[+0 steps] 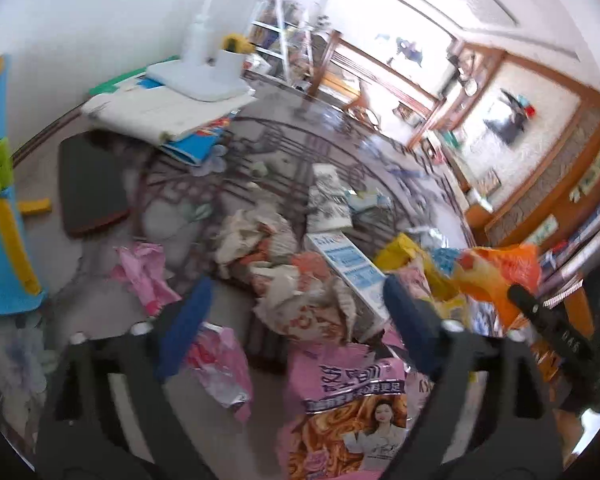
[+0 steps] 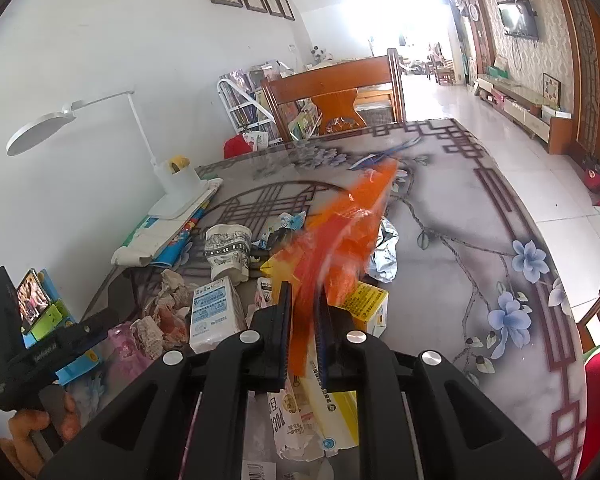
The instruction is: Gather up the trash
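Note:
Trash lies piled on the patterned table (image 2: 460, 264). My right gripper (image 2: 303, 320) is shut on an orange plastic wrapper (image 2: 352, 220) and holds it up over the pile; the wrapper also shows in the left wrist view (image 1: 496, 268). My left gripper (image 1: 296, 312) is open and empty above crumpled paper (image 1: 300, 300) and a pink snack bag (image 1: 348, 408). A white tissue pack (image 2: 214, 312), a crushed paper cup (image 2: 226, 250), a yellow carton (image 2: 366, 306) and a silver foil wrapper (image 2: 386, 256) lie in the pile.
A white desk lamp (image 2: 72, 116) stands on stacked books (image 2: 168, 236) at the table's left, by the wall. A wooden chair (image 2: 336, 92) is at the far end. A dark pad (image 1: 90, 184) and pink wrappers (image 1: 144, 272) lie at the left.

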`<state>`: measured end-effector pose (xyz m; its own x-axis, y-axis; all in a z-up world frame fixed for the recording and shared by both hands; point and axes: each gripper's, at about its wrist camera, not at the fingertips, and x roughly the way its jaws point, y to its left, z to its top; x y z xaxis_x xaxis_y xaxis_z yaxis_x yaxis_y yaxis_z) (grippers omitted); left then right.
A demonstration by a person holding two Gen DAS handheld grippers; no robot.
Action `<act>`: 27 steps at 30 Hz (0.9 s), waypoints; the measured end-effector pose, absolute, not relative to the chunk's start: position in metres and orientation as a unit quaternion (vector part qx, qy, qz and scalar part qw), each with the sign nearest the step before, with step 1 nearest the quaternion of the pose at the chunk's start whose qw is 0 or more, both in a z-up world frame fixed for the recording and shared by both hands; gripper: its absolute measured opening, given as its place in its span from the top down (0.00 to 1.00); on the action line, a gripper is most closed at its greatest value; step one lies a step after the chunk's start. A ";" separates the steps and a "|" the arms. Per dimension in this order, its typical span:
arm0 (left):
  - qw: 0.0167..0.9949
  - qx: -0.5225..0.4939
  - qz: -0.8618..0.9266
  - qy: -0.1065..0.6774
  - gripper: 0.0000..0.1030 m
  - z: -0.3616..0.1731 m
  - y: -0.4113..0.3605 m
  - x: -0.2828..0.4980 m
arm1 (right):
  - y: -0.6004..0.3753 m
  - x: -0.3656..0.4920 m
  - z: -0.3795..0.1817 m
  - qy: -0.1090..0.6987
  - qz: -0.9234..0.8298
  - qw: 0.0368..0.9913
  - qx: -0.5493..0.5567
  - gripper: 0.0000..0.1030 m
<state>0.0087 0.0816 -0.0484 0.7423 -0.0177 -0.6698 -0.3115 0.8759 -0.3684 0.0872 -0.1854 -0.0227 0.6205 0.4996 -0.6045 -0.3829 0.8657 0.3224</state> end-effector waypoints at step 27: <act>0.944 -0.142 0.056 0.292 0.70 -0.008 0.036 -0.003 | -0.232 0.061 0.019 0.275 0.224 0.933 0.058 0.93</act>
<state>-0.0026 0.0357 -0.0084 0.8228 0.0221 -0.5679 -0.1882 0.9535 -0.2354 0.0605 -0.2316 0.0194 0.7487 0.4497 -0.4870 -0.3863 0.8931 0.2307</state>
